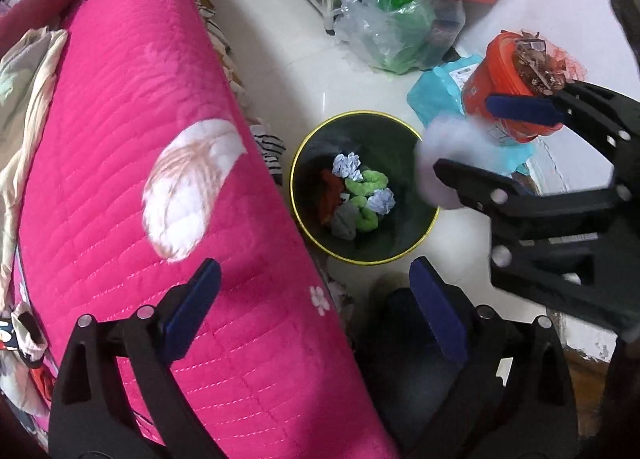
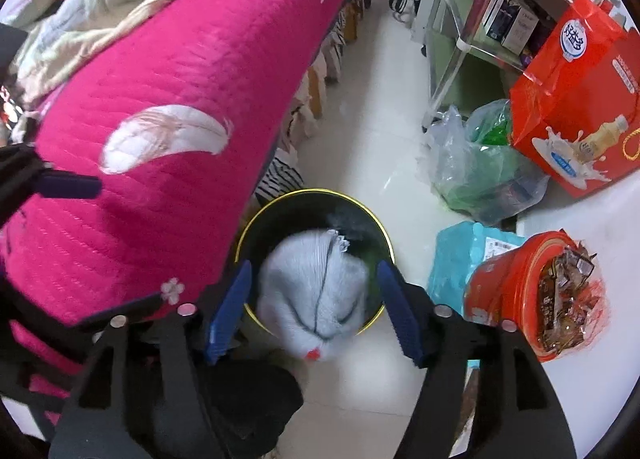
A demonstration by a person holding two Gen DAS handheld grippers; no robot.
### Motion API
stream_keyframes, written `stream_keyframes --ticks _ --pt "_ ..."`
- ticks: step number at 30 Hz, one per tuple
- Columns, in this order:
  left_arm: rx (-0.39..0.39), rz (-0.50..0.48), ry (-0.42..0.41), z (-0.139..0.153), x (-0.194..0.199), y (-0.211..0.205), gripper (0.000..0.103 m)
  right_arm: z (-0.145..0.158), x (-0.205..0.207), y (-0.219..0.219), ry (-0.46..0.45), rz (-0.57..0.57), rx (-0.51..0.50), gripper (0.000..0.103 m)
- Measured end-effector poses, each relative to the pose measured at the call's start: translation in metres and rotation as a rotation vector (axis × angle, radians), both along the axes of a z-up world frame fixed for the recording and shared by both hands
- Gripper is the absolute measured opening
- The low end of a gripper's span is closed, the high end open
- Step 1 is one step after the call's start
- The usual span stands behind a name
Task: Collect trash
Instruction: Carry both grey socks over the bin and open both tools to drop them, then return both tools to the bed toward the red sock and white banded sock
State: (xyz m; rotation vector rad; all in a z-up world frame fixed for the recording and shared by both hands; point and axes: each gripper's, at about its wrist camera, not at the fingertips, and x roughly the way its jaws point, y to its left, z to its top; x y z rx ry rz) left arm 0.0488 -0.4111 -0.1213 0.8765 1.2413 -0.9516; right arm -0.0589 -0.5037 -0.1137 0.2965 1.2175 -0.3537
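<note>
Filling the left of both views, a pink quilted bed [image 1: 132, 163] borders a white tiled floor [image 1: 280, 43]. Lower centre, the bin [image 2: 256, 227] sits beneath a blurred white wad [image 2: 312, 295] between the right gripper's [image 2: 314, 313] parted fingers; the left gripper [image 1: 316, 315] gapes wide, empty.

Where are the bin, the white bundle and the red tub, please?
bin [image 1: 297, 163]: left wrist view, on its yellow rim, left side.
white bundle [image 2: 310, 287]: right wrist view, on its blurred middle.
red tub [image 2: 504, 283]: right wrist view, on its side wall.
</note>
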Motion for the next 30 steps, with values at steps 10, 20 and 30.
stream_keyframes --ticks 10,20,30 --pt "-0.032 0.06 0.003 0.013 0.009 0.025 0.093 0.0 0.01 0.017 0.029 0.019 0.002 0.072" --pt "-0.058 0.167 -0.045 0.039 0.026 0.071 0.093 0.028 0.036 0.054 0.012 0.102 -0.018 0.075" --pt "-0.063 0.325 -0.055 0.055 0.054 0.13 0.093 0.042 0.081 0.105 -0.005 0.242 -0.021 0.076"
